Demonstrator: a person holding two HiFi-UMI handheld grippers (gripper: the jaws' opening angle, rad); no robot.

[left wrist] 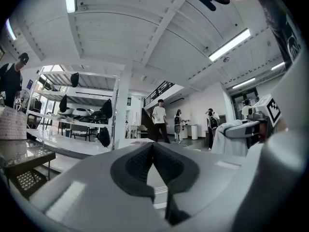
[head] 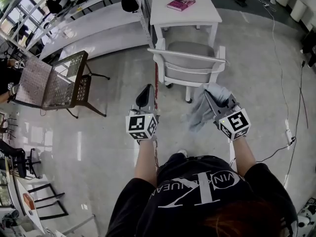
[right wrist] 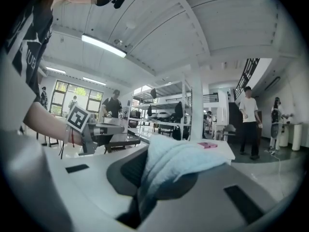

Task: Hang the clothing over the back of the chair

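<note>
A white chair with a grey seat stands just ahead of me, its backrest turned toward me. My right gripper is shut on a pale grey-blue garment, which hangs in a bunch below and left of the jaws, short of the backrest. In the right gripper view the cloth fills the closed jaws of the right gripper and drapes over them. My left gripper hovers level to the chair's left, its jaws meeting with nothing between them, as the left gripper view shows.
Behind the chair stands a white table with a pink book. A brown mesh chair stands at the left, with long white shelves beyond. A cable and power strip lie on the floor at the right. People stand far off.
</note>
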